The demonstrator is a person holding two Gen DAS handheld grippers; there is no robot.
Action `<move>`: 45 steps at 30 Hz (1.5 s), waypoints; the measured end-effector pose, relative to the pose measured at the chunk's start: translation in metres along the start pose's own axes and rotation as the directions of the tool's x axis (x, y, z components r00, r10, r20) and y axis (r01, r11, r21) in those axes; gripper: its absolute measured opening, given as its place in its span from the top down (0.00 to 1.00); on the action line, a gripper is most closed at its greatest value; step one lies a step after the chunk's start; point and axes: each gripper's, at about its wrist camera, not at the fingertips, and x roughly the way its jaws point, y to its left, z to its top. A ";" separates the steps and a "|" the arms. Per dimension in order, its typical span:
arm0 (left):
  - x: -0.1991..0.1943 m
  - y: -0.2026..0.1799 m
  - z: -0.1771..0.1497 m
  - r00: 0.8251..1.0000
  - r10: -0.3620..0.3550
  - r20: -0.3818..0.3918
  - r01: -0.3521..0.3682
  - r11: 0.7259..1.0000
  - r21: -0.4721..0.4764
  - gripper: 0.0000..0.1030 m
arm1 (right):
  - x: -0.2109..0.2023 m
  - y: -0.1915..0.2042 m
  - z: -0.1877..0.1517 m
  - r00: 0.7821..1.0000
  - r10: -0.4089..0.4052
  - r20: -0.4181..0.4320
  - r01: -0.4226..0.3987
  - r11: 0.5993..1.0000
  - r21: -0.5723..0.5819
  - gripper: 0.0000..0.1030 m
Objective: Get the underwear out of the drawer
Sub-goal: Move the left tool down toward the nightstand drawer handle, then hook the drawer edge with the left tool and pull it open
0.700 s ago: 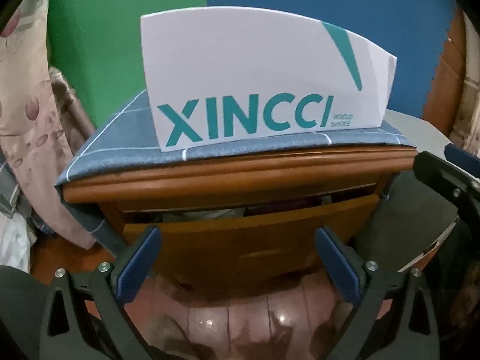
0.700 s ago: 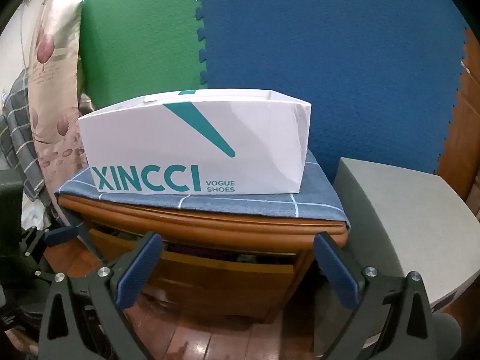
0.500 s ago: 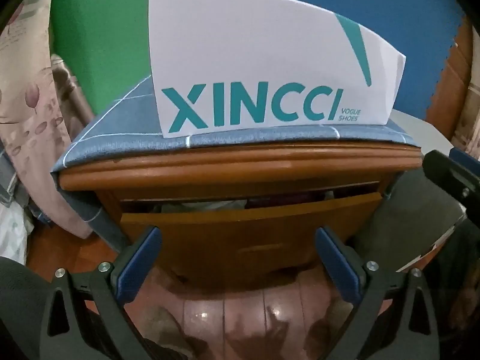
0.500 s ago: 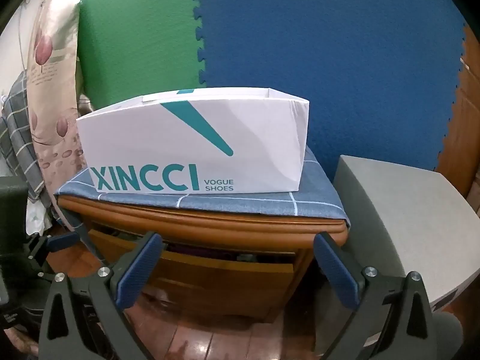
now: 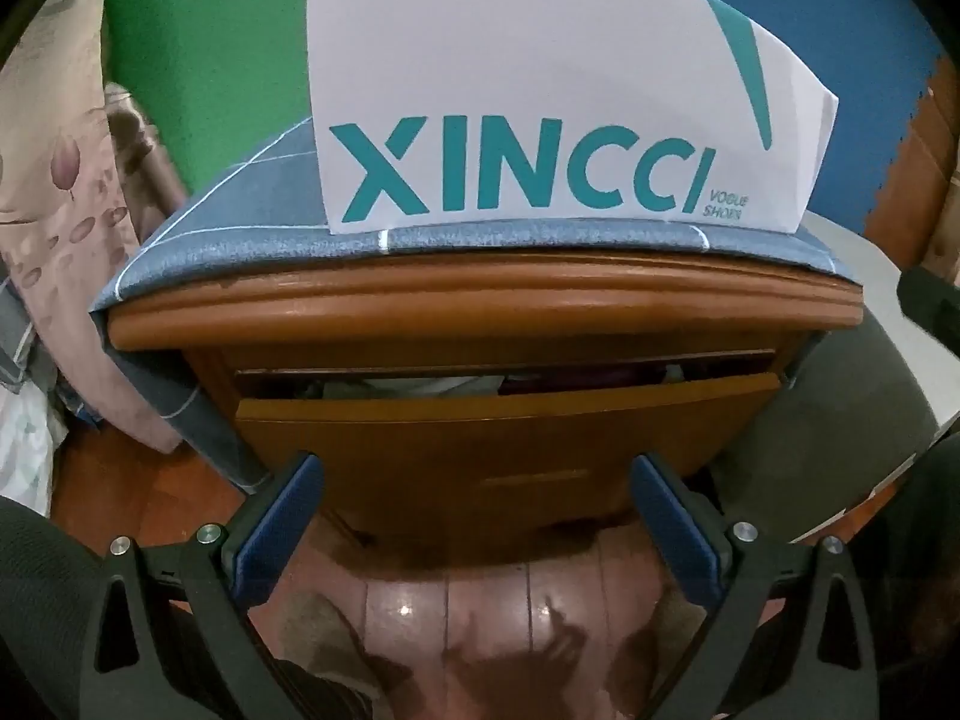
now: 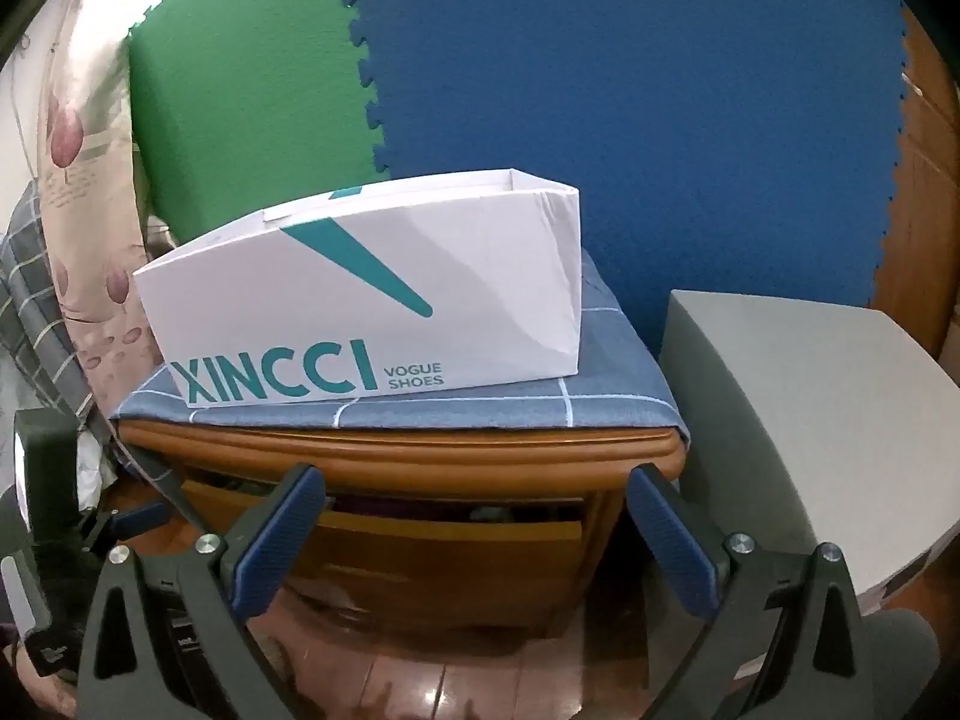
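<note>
Underwear (image 5: 456, 385) shows only as bunched cloth in the gap of the drawer (image 5: 510, 438), which stands slightly pulled out at the centre of the left wrist frame, under a cloth (image 5: 252, 252) and a white box (image 5: 540, 108). Left gripper (image 5: 477, 531) at lower centre has its fingers spread wide with nothing between them, short of the drawer front. Right gripper (image 6: 474, 540), at the lower centre of its own frame, is equally wide and empty before the drawer (image 6: 456, 546).
</note>
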 end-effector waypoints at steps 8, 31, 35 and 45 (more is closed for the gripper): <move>0.008 -0.001 0.002 0.999 0.008 -0.040 -0.008 1.000 -0.008 0.02 | -0.007 -0.005 0.006 1.000 0.013 0.004 -0.013 1.000 -0.007 0.00; 0.066 0.043 -0.009 0.988 -0.155 -0.011 0.130 0.863 -0.488 0.03 | -0.012 -0.085 0.041 0.995 -0.044 0.092 0.052 0.995 -0.087 0.00; 0.072 0.049 -0.011 0.983 -0.184 0.027 0.169 0.825 -0.539 0.03 | -0.012 -0.082 0.037 0.995 -0.035 0.089 0.044 0.994 -0.103 0.00; 0.086 0.056 -0.015 0.971 -0.221 0.093 0.228 0.726 -0.649 0.04 | -0.011 -0.082 0.036 0.996 -0.013 0.084 0.021 0.995 -0.093 0.00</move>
